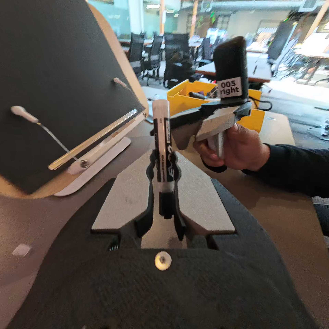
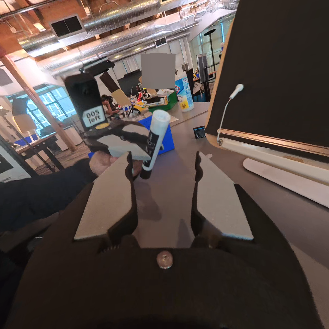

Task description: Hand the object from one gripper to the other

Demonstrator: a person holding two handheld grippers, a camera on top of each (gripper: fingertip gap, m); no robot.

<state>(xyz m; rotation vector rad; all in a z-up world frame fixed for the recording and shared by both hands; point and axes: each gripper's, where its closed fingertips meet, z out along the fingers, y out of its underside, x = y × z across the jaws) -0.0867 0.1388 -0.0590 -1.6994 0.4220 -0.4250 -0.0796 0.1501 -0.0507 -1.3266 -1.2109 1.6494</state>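
A black-and-white marker (image 1: 162, 142) stands nearly upright, black cap end down, clamped between the fingertips of my left gripper (image 1: 163, 160). My right gripper (image 1: 179, 131) shows behind and to the right of the marker in the left wrist view, held by a hand, its fingers pointing toward the marker. In the right wrist view my right gripper (image 2: 163, 160) is open and empty, with the marker (image 2: 156, 140) just beyond its left fingertip (image 2: 129, 160), held by my left gripper (image 2: 142, 142).
A dark board on a white stand (image 1: 58, 76) leans at the left; it also shows at the right in the right wrist view (image 2: 276, 80). A yellow bin (image 1: 185, 96) sits behind. A blue box (image 2: 167, 137), a bottle (image 2: 185, 94) and a small dark block (image 2: 199, 132) lie on the brown table (image 2: 267, 222). Both grippers' tips are close together, under 4 cm apart.
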